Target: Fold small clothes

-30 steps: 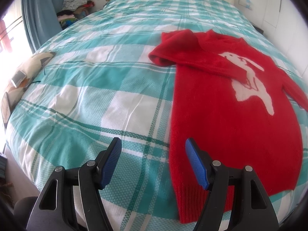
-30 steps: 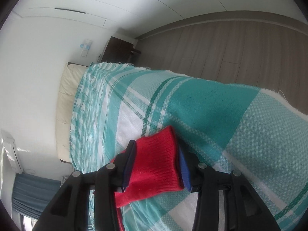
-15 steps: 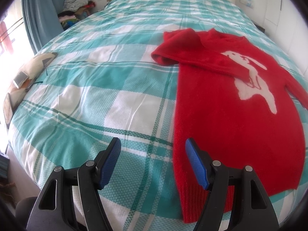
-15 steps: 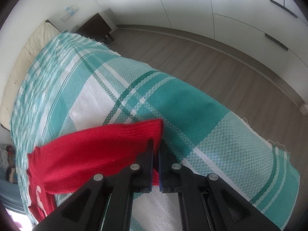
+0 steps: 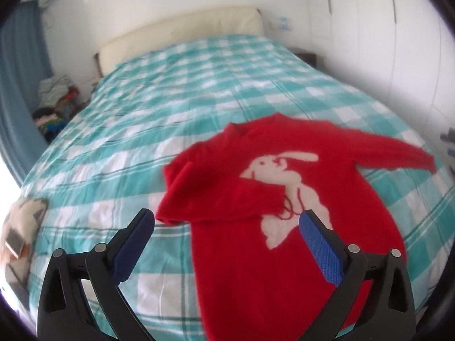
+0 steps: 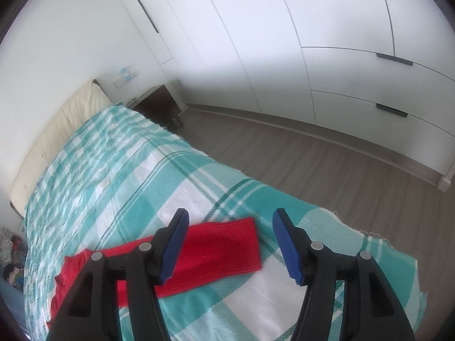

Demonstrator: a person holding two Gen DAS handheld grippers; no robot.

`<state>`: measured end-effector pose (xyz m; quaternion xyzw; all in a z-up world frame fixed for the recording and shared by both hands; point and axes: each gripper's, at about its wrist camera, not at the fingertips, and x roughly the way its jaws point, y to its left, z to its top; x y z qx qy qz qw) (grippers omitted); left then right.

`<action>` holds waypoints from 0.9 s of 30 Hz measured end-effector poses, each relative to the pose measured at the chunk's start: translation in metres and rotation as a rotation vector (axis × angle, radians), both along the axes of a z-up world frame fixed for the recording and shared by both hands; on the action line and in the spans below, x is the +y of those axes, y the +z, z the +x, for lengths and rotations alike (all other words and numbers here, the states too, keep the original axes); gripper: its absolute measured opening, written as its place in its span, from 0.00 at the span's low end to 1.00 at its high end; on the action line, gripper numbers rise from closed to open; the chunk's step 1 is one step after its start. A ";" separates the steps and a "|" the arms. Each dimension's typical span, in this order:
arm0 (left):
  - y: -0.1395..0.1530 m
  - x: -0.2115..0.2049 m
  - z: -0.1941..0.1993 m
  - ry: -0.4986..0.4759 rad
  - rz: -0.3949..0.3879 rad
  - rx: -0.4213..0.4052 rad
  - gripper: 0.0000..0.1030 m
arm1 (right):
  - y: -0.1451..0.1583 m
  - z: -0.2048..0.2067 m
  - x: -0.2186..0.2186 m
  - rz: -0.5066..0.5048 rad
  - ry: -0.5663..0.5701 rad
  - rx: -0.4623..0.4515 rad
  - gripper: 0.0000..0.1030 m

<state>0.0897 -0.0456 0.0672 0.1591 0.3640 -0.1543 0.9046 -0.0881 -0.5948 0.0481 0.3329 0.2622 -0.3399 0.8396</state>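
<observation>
A small red sweater [image 5: 256, 204] with a white rabbit on its chest lies flat on the teal and white checked bedspread [image 5: 142, 130]. Its left sleeve is folded across the chest; its right sleeve [image 5: 398, 153] stretches out to the right. My left gripper [image 5: 227, 244] is open and empty, above the sweater's lower body. My right gripper [image 6: 230, 241] is open and empty, held just above the cuff of the outstretched red sleeve [image 6: 221, 253], which lies flat on the bedspread [image 6: 113, 176].
A cream headboard [image 5: 182, 34] stands at the far end. A pile of clothes [image 5: 54, 102] lies on the floor to the left. A patterned cushion [image 5: 20, 233] sits at the bed's left edge. A dark nightstand [image 6: 159, 105], white wardrobes [image 6: 341, 56] and wooden floor are on the right.
My right gripper opened and let go of the sleeve cuff, which now lies flat on the bed. My left gripper moved forward over the sweater and stayed open.
</observation>
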 end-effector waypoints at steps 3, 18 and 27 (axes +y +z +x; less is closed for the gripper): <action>-0.053 -0.041 0.036 -0.105 0.156 0.070 0.82 | -0.005 0.014 0.010 0.030 0.074 0.000 0.59; -0.127 -0.075 0.065 -0.326 0.244 0.181 0.55 | -0.018 0.043 0.036 0.059 0.218 0.027 0.59; -0.115 -0.066 0.056 -0.400 0.213 0.197 0.70 | -0.024 0.047 0.041 0.080 0.235 0.037 0.59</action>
